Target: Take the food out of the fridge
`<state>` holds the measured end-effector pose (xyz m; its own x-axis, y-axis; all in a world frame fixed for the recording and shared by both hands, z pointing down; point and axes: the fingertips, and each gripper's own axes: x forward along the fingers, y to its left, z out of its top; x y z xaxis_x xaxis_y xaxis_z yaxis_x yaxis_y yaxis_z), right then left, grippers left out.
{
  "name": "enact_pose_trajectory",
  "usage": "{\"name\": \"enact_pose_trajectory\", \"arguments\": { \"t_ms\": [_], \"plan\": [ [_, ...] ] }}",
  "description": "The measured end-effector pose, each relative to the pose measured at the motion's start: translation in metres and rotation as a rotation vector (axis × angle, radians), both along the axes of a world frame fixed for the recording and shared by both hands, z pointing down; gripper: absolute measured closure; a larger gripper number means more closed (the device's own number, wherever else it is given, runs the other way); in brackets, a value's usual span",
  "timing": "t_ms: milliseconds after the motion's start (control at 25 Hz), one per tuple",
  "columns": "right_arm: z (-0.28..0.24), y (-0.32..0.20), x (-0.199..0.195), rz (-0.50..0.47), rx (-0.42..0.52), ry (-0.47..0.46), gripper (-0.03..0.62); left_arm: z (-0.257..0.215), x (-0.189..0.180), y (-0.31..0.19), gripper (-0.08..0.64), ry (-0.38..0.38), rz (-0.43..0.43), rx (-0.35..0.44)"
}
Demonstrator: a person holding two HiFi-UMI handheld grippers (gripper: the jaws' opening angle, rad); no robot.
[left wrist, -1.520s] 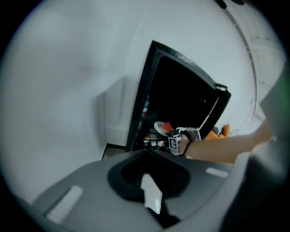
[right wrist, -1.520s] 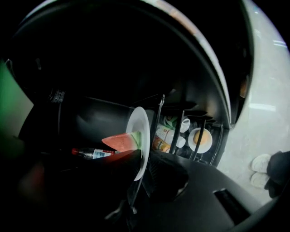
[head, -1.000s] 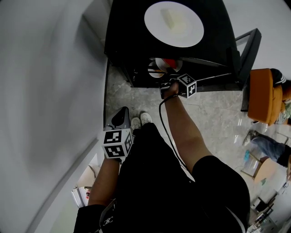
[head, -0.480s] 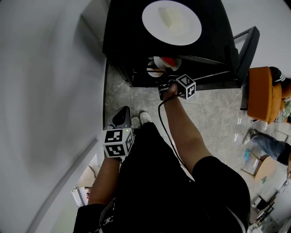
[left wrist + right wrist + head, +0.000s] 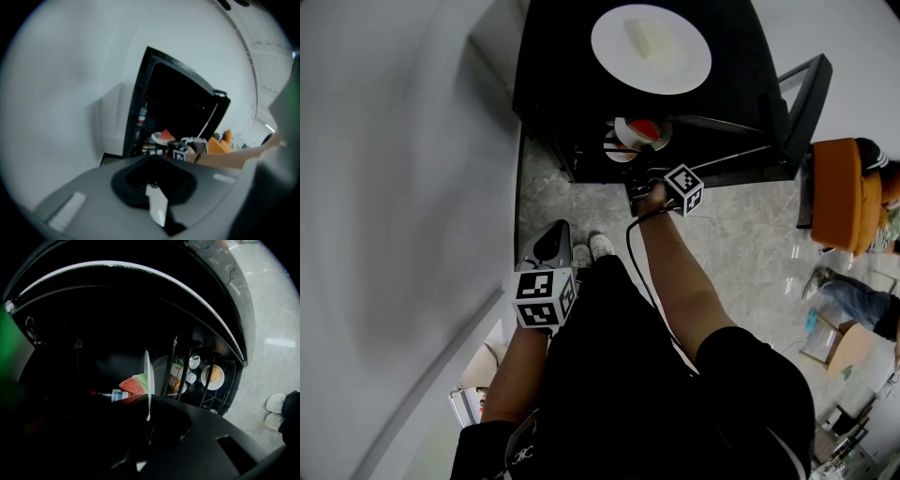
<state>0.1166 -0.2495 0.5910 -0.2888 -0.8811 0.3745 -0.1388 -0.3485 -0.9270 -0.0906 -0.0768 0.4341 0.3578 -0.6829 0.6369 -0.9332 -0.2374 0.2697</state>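
We see a black fridge (image 5: 558,75) standing open on the floor, with a big plate (image 5: 614,54) holding a pale slab (image 5: 653,39) on top of it. Our left tongs (image 5: 553,234) hang beside our leg, closed and empty, well apart from the fridge. Our right tongs (image 5: 148,414) reach inside it. They have just been closing and now pinch the rim of a small plate (image 5: 146,373), which carries a watermelon slice (image 5: 135,383).

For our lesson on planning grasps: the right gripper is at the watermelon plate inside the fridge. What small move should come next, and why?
Probably draw the right gripper straight back from the fridge, plate level. Its jaws have just been closing with the plate's rim between them, so the grip looks made, and the watermelon slice lies loose on it.
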Motion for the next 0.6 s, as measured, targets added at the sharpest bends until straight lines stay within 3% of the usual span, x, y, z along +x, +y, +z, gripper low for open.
{"name": "enact_pose_trajectory", "arguments": {
  "t_ms": [320, 600],
  "plan": [
    [-0.019, 0.031, -0.021, -0.054, 0.039, -0.044, 0.583, -0.011, -0.002, -0.004, 0.561, 0.0, 0.008, 0.029],
    [-0.061, 0.09, -0.036, -0.17, 0.075, -0.054, 0.583, -0.031, 0.009, -0.012, 0.561, 0.027, 0.043, 0.068]
  ]
}}
